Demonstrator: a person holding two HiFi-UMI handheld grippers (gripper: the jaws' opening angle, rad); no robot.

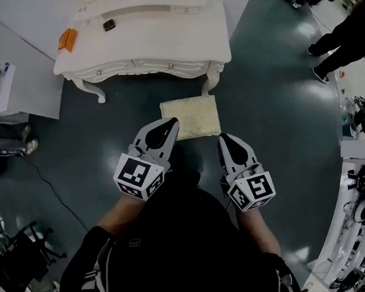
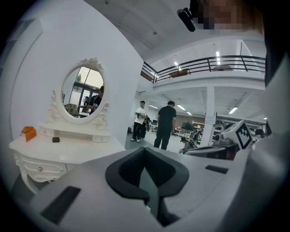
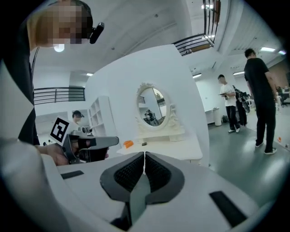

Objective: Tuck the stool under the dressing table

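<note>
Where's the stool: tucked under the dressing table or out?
Out. In the head view the stool stands in front of the dressing table, its whole seat visible, none under the tabletop.

both arms reach forward, left hand-held gripper [image 1: 171, 126] and right hand-held gripper [image 1: 223, 140] closed, empty.

white dressing table [image 1: 177, 42], cream mottled stool [image 1: 191, 116], dark teal floor [image 1: 272, 117].

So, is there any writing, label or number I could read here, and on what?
No readable text anywhere.
On the left gripper and right gripper: black-and-white square patterns, no letters.
On the orange box on the dressing table: any print too small to read.
</note>
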